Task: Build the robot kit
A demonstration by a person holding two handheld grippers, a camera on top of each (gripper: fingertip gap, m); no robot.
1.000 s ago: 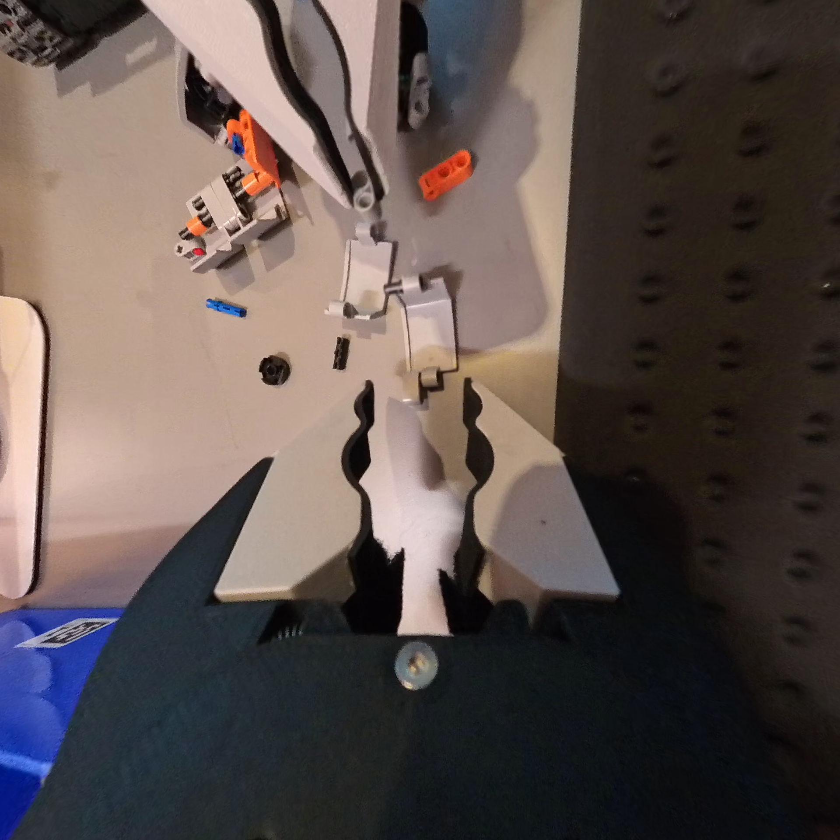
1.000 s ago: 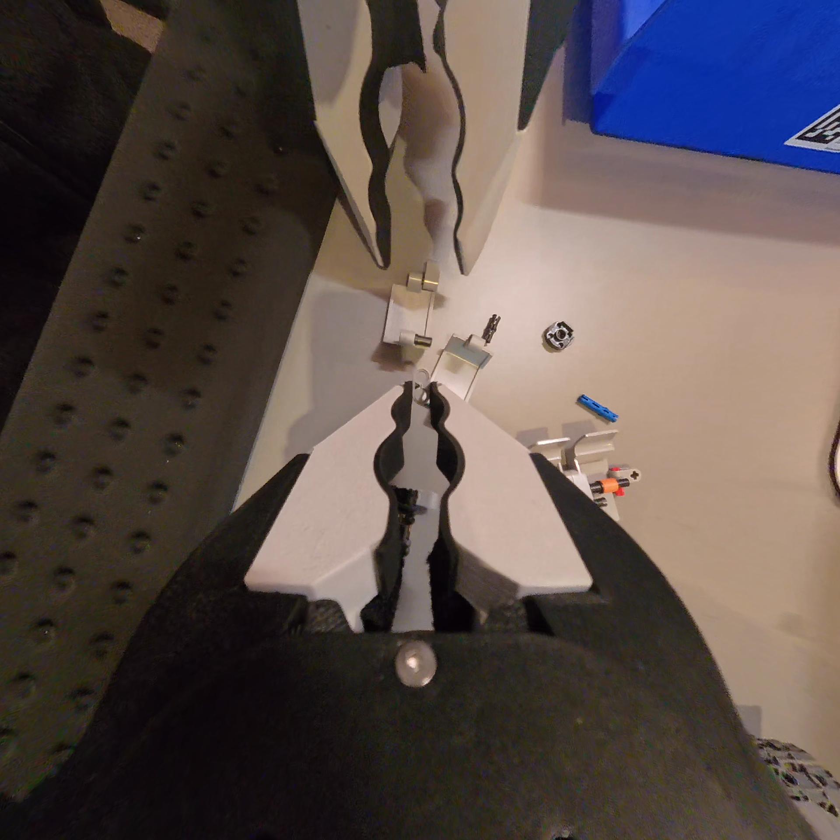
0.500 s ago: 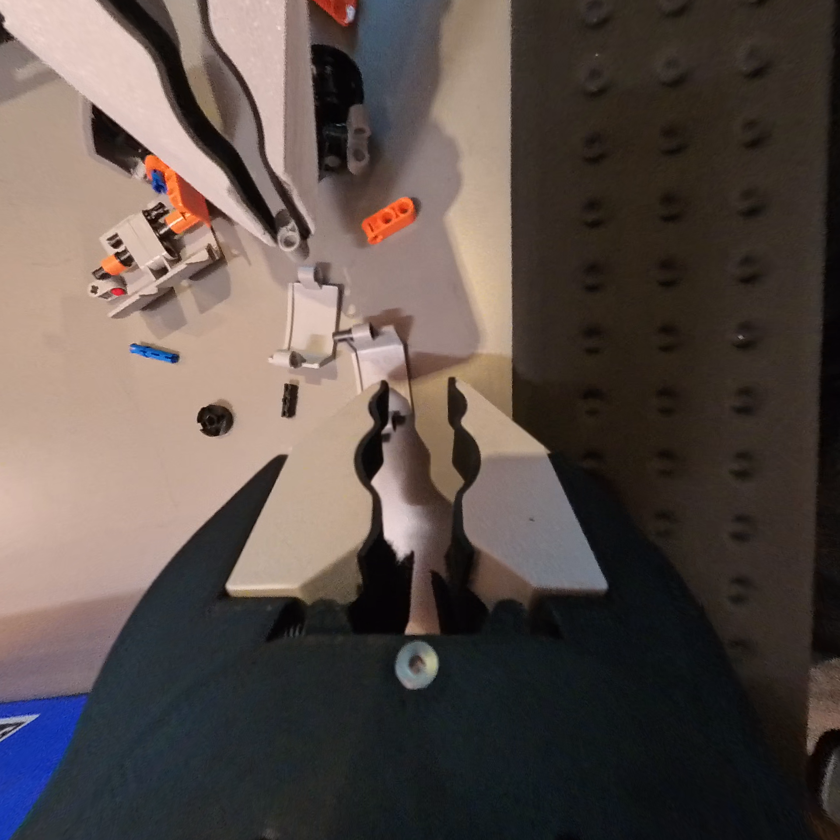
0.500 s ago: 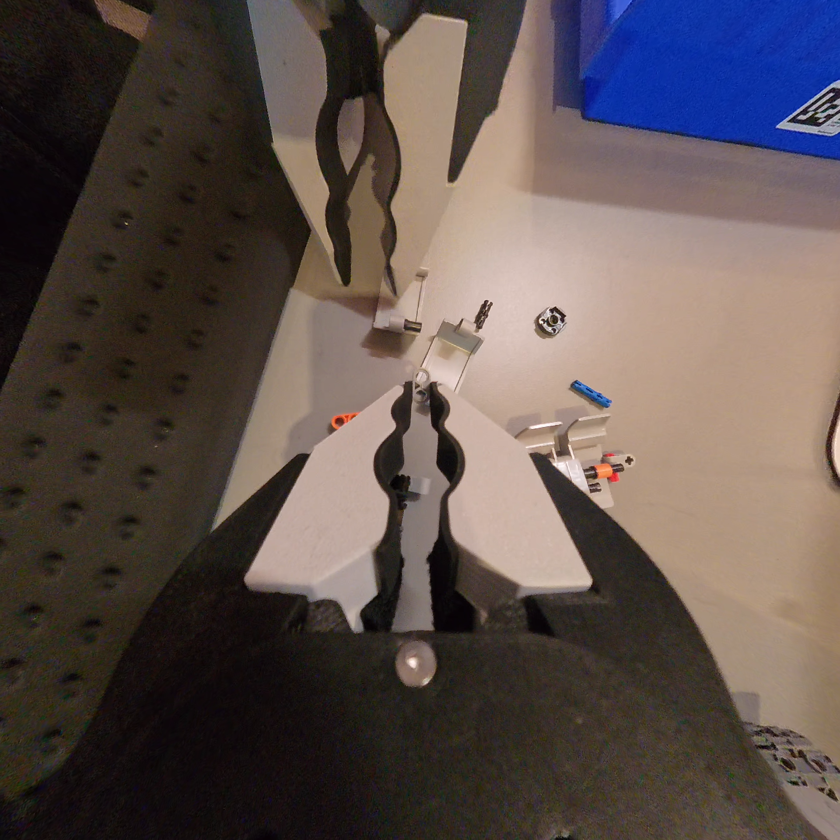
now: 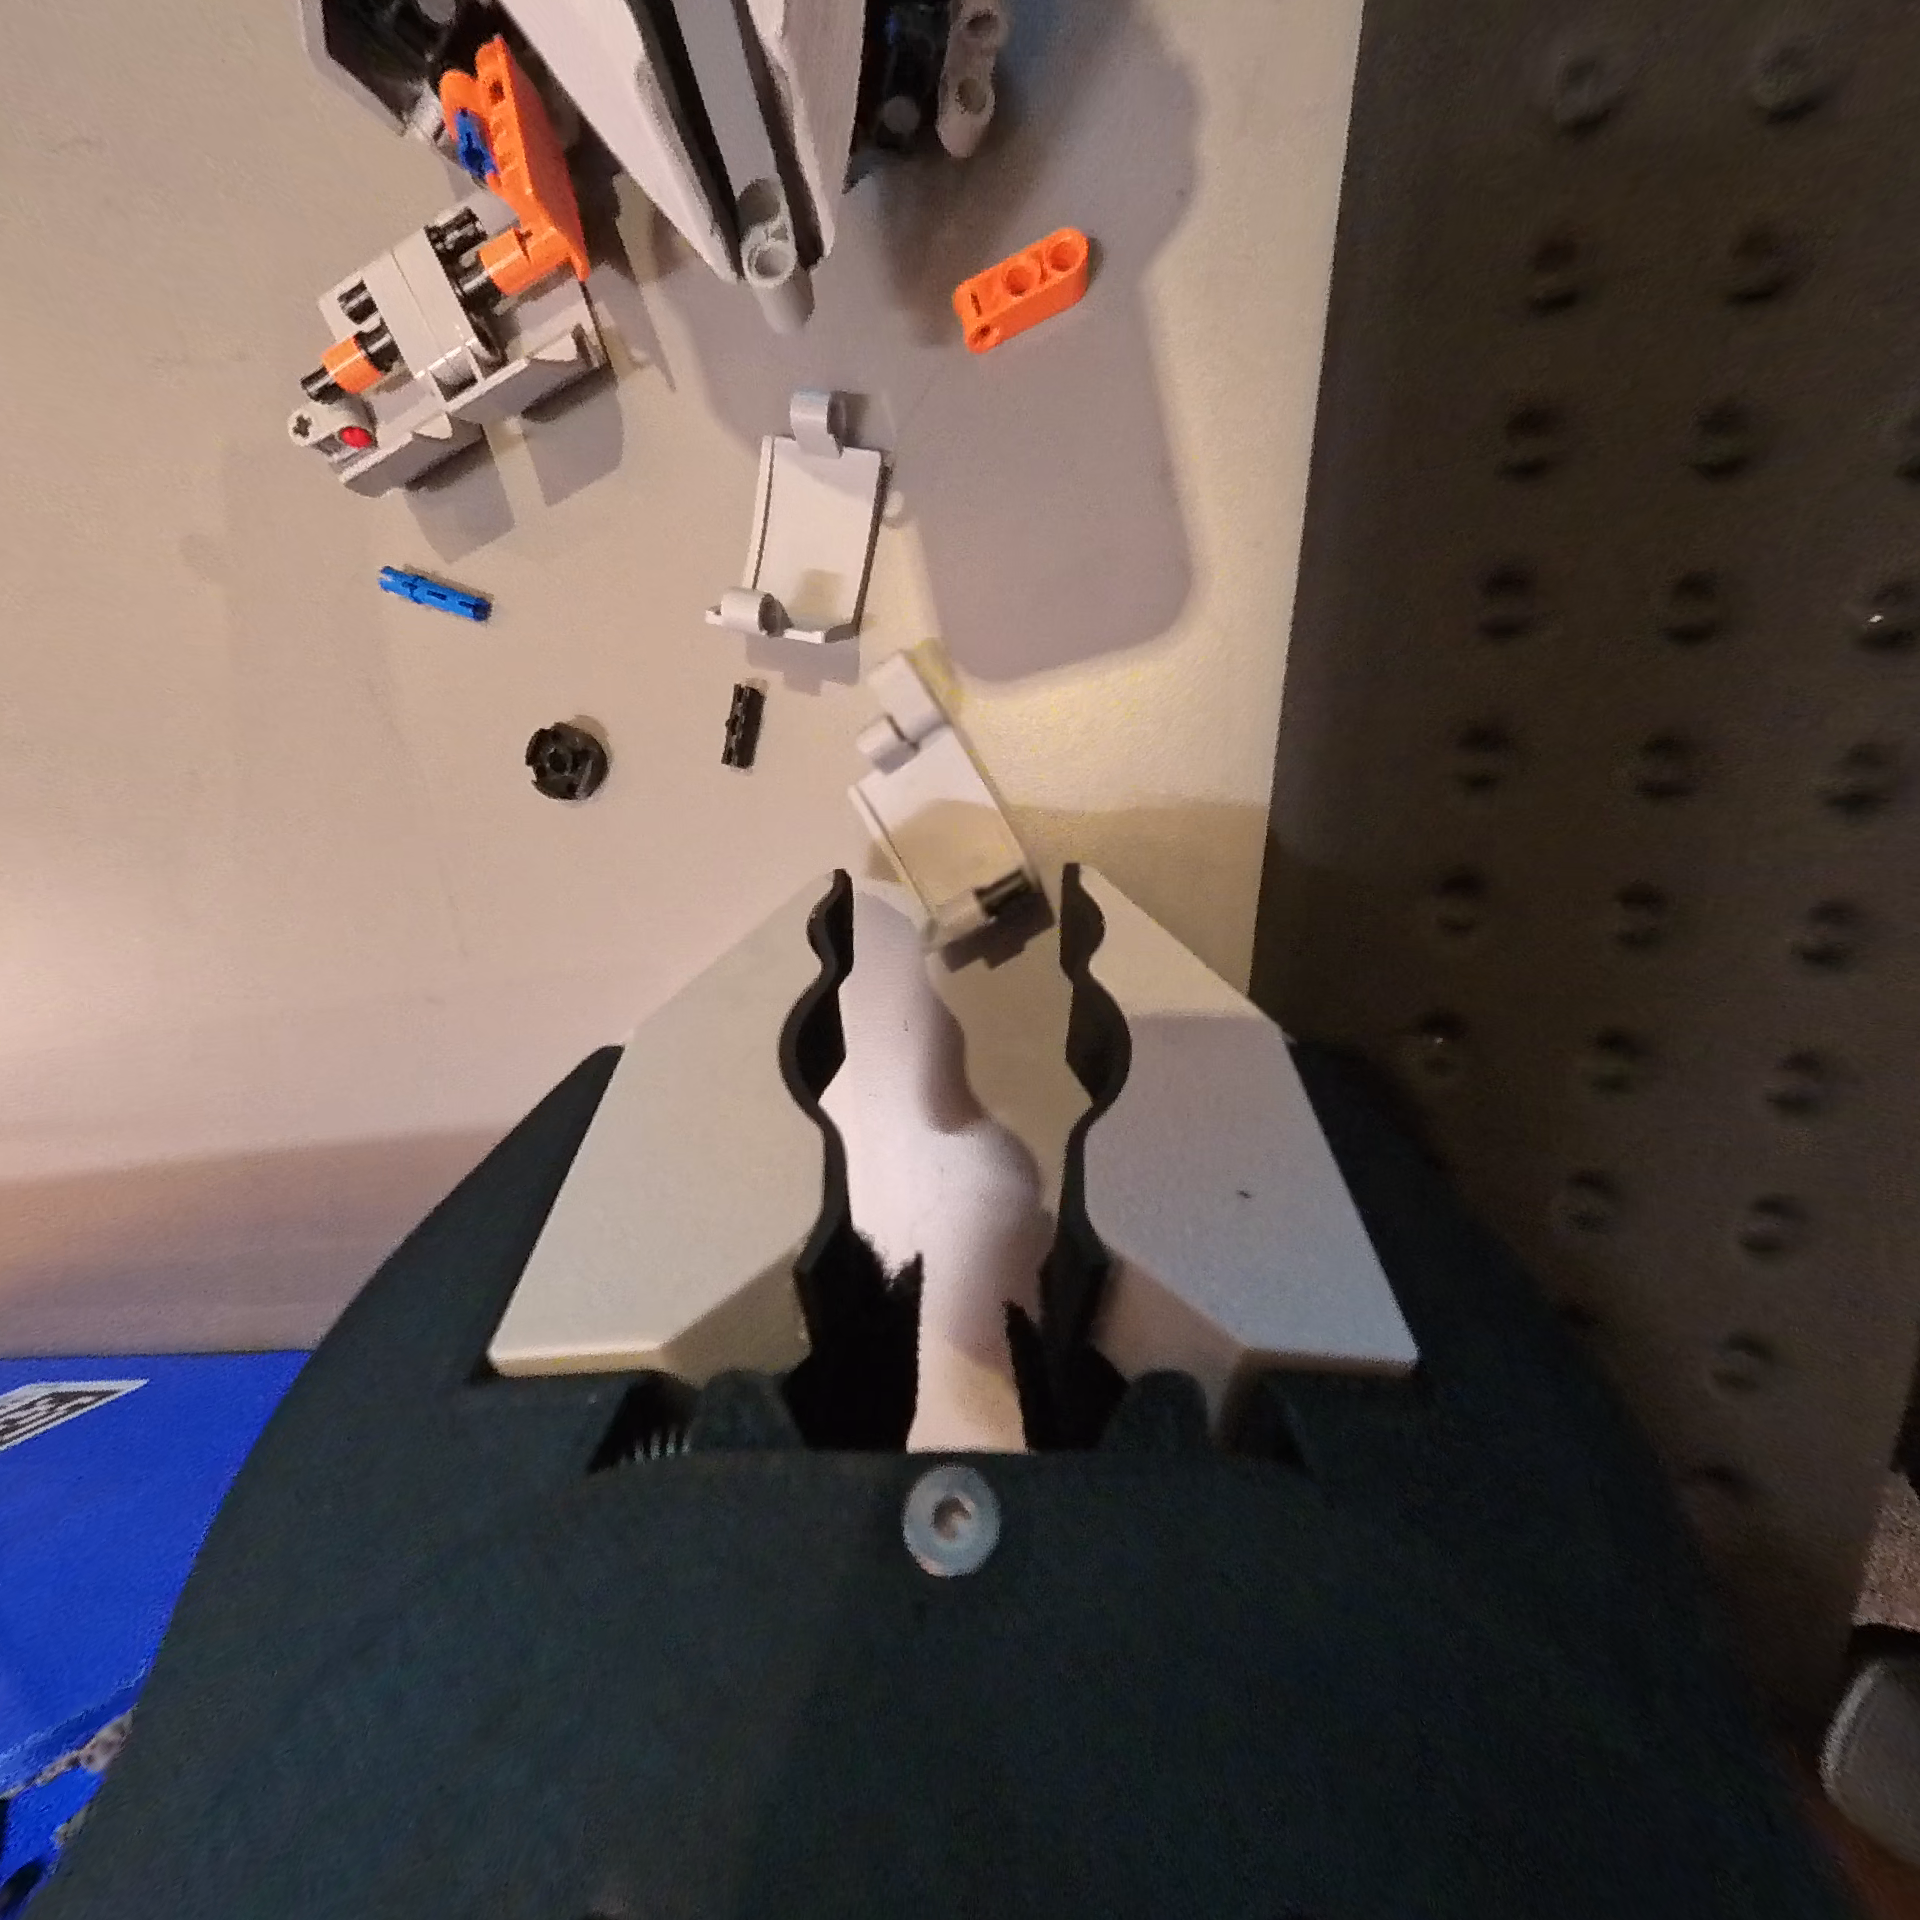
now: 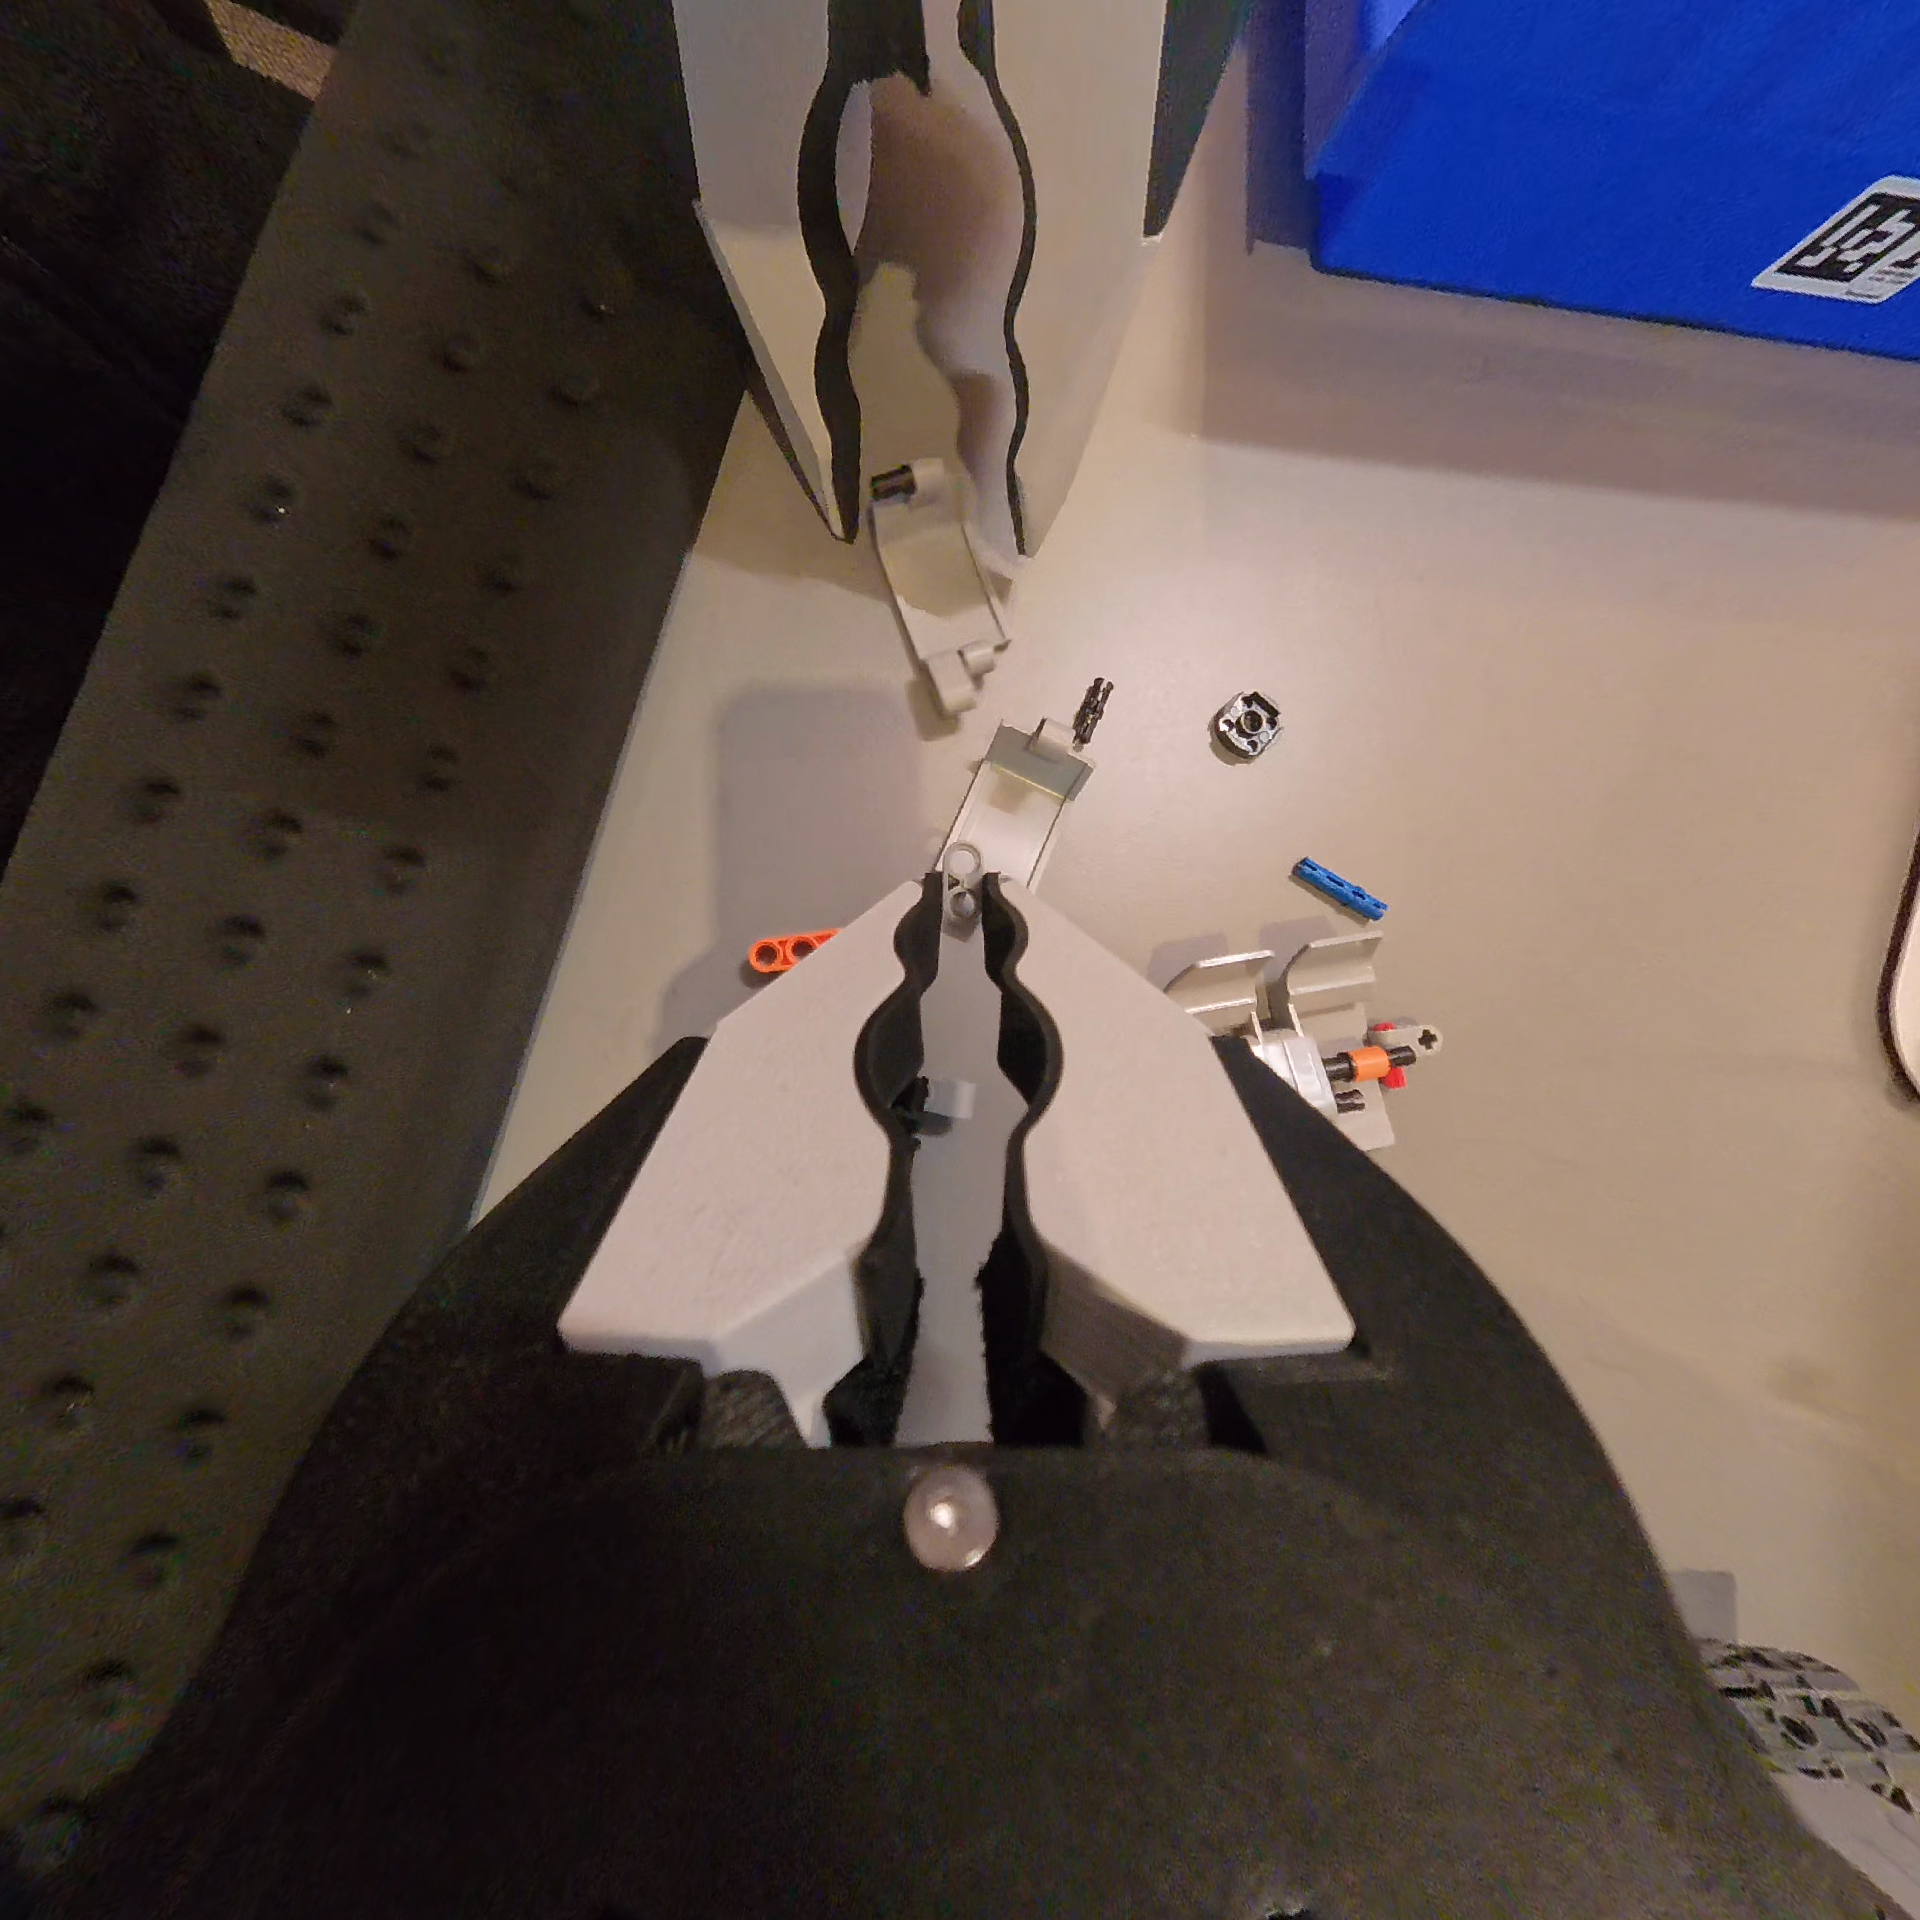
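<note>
My left gripper (image 5: pixel 956 883) is open. The pin end of a grey curved panel (image 5: pixel 935 821) sits tilted between its fingertips, against the right finger. The right wrist view shows this gripper (image 6: pixel 930 535) with the panel (image 6: pixel 940 582) hanging from its tips toward the table. My right gripper (image 6: pixel 961 888) is shut on a small grey two-hole connector (image 6: pixel 963 868) and hovers over a second grey curved panel (image 6: pixel 1013 810). In the left wrist view it (image 5: pixel 774 249) comes in from the top, above that panel (image 5: pixel 816 530).
On the beige table lie an orange beam (image 5: pixel 1021 288), a black pin (image 5: pixel 741 724), a black round piece (image 5: pixel 564 762), a blue pin (image 5: pixel 434 594) and a grey-and-orange assembly (image 5: pixel 447 353). A dark perforated board (image 5: pixel 1610 727) borders the table. A blue box (image 6: pixel 1621 156) stands behind. Left tips to right tips: about 9 cm. The black round piece (image 5: pixel 564 762) lies around 7 cm away from my left fingertips. Seen from the right wrist view (image 6: pixel 1248 723) as well.
My left gripper moved onto the panel, narrowed, then widened again. The panel turned over and now tilts up with its black pin end at the fingertips. My right gripper stayed shut.
</note>
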